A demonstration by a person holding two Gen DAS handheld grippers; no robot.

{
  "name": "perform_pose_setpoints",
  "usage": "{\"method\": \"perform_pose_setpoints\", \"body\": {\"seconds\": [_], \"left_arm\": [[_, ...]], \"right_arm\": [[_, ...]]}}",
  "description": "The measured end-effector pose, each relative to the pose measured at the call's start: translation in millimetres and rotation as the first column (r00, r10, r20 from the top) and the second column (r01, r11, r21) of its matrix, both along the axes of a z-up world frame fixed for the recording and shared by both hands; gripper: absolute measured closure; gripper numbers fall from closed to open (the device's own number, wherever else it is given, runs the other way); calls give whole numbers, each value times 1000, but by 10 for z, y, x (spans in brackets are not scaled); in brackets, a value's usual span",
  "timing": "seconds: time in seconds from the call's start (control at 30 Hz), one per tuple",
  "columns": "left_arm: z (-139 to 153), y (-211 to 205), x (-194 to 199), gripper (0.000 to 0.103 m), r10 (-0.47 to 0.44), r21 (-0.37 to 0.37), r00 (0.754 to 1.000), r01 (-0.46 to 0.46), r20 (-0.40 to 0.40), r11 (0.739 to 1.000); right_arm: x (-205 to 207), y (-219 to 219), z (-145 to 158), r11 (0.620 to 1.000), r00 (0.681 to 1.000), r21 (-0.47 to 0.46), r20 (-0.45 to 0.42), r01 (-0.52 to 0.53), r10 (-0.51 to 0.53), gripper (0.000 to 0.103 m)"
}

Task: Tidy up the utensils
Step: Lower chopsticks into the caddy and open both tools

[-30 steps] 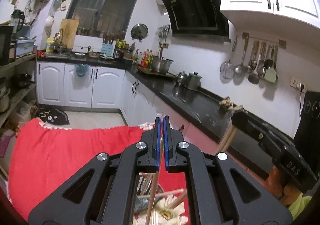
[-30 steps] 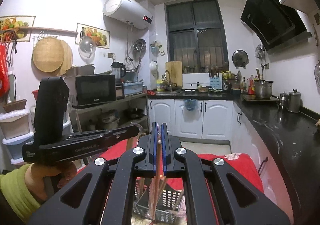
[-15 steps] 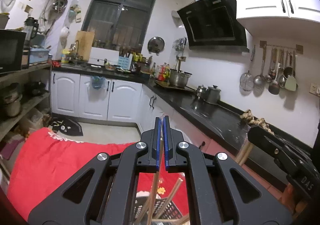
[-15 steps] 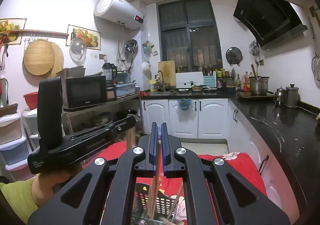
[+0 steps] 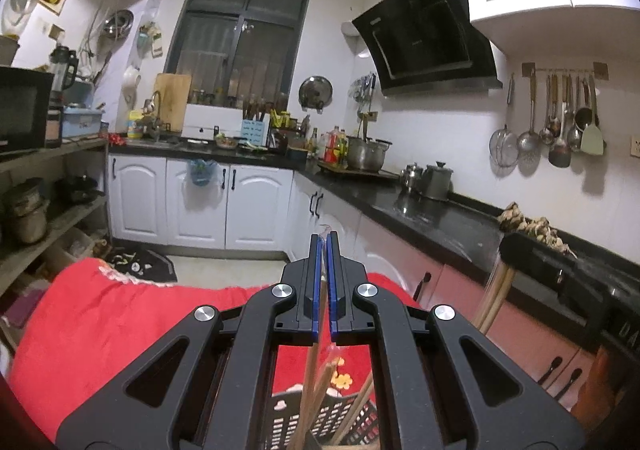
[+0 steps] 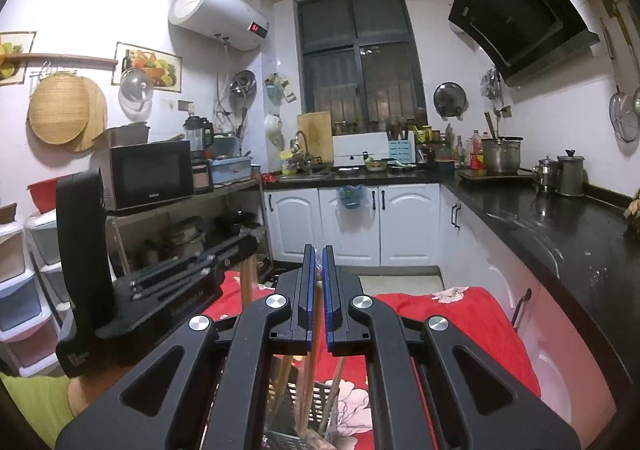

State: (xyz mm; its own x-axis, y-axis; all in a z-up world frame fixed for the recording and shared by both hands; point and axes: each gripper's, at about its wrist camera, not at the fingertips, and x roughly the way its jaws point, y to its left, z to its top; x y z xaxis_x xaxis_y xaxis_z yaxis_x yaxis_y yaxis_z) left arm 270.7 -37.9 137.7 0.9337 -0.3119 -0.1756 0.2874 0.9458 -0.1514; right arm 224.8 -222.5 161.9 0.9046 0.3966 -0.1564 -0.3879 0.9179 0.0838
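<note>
Two grippers each pinch wooden chopsticks: the left gripper (image 5: 324,250) and the right gripper (image 6: 316,262). Their chopsticks (image 6: 316,314) point down into the dark basket (image 5: 320,416) on the red cloth (image 5: 100,314). Next, I think, let go so they drop inside.

A dark window (image 6: 358,57) sits in the far white wall, over a black counter (image 6: 560,234) that turns along the right wall above white cabinet doors (image 6: 408,226). A black range hood (image 5: 428,29) hangs right of the window; a white water heater (image 6: 216,15) is mounted to its left. Further left, a microwave (image 6: 150,173) stands on an open shelf rack. Ladles and strainers hang on a rail (image 5: 560,69) right of the hood. The floor (image 5: 228,270) is pale.
</note>
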Motion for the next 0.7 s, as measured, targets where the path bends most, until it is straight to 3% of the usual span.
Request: {"method": "perform_pose_setpoints", "body": {"seconds": [0.23,0.7], "left_arm": [[-234,71,17,102,-12,-14,1000,12,-26,1000],[-434,125,-119,102,-42,-11,999,41,-29,999]], "right_arm": [[60,11,-217,1000,999,-3,-24,25,-25,99],[24,75,-428,999,997,-21,-69,26,-28,99]]}}
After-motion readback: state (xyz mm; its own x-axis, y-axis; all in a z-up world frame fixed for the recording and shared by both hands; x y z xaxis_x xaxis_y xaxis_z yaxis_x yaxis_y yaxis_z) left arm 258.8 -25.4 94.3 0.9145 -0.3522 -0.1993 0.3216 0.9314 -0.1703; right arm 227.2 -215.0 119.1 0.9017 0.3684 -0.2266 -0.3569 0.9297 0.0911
